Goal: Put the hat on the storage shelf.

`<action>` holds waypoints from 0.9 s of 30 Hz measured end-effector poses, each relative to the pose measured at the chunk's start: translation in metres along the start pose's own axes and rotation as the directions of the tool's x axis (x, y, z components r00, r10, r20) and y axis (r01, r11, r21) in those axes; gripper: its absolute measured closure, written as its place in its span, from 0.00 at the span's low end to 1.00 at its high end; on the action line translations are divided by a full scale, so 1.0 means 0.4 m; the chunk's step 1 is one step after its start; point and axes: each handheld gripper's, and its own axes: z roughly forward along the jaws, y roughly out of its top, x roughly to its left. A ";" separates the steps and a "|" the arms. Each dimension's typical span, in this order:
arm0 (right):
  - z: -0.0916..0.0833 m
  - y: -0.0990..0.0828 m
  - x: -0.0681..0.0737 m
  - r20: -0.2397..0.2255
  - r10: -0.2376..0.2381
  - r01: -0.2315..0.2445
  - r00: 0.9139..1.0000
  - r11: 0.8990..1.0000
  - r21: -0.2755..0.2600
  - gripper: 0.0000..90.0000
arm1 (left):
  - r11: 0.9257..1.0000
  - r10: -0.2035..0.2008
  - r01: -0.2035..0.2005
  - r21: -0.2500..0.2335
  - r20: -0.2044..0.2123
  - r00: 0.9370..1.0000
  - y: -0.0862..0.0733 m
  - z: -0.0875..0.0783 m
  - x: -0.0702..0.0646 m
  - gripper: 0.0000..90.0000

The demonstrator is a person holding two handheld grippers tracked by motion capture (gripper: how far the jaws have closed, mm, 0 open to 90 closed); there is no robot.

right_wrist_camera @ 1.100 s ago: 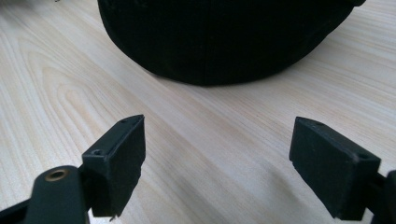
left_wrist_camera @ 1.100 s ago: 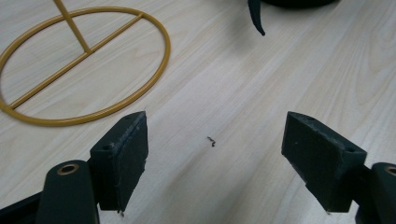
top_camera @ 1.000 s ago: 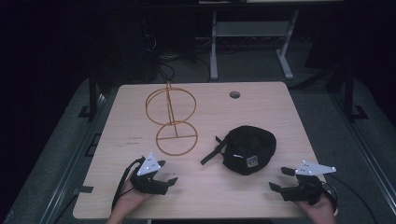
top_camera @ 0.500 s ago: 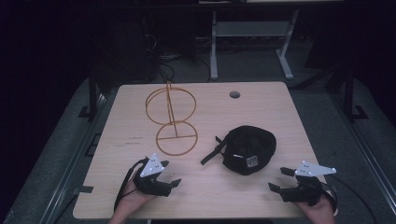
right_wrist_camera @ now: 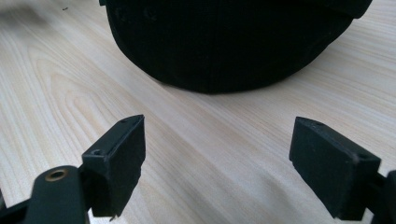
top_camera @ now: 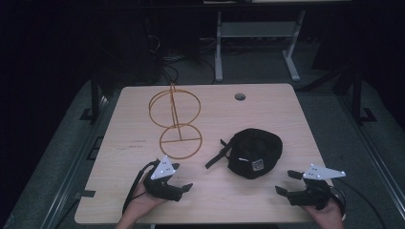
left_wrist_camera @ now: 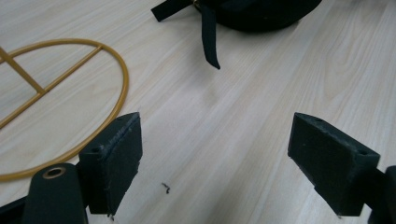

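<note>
High view: a black cap [top_camera: 253, 151] lies on the pale wood tabletop [top_camera: 286, 114], and everything else is placed from it. To the cap's left stands a gold wire stand [top_camera: 174, 121], its flat ring base just beyond the cap's loose strap [top_camera: 217, 153]. The left tool [top_camera: 184, 182] sits nearer the person than the cap and to its left, apart from it; its jaws have just been opening and are spread wide with bare wood between them. In the left gripper view the strap [left_wrist_camera: 208, 35] hangs ahead of those jaws, untouched. The right tool [top_camera: 285, 182] rests to the cap's right and nearer the person, jaws spread, nothing gripped. In the right gripper view the cap [right_wrist_camera: 229, 42] lies just ahead.
</note>
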 end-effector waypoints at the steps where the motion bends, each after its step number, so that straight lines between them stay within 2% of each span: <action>1: 0.000 0.000 0.000 0.000 0.000 0.000 1.000 1.000 0.000 0.20 | 1.000 0.000 0.000 0.000 0.000 1.000 0.000 0.000 0.000 0.20; 5: 0.000 0.000 -0.001 -0.002 0.004 -0.004 1.000 1.000 -0.005 0.20 | 1.000 0.001 -0.001 -0.011 0.010 1.000 0.021 -0.001 0.000 0.20; 9: 0.000 0.001 0.000 -0.006 0.005 -0.005 1.000 1.000 -0.003 0.20 | 1.000 -0.010 0.010 -0.011 0.044 0.999 0.055 0.006 -0.010 0.19; 16: -0.002 0.000 -0.002 -0.006 0.002 -0.002 1.000 1.000 -0.006 0.20 | 1.000 0.001 -0.001 -0.002 0.085 0.996 0.095 0.023 -0.023 0.19; 23: 0.000 0.001 -0.001 -0.008 0.002 -0.002 1.000 1.000 -0.005 0.20 | 0.999 0.037 -0.038 0.005 0.110 0.993 0.133 0.032 -0.036 0.19; 27: -0.002 0.001 0.000 -0.011 -0.002 0.002 1.000 1.000 -0.008 0.20 | 0.998 0.060 -0.059 -0.015 0.142 0.988 0.174 0.042 -0.046 0.19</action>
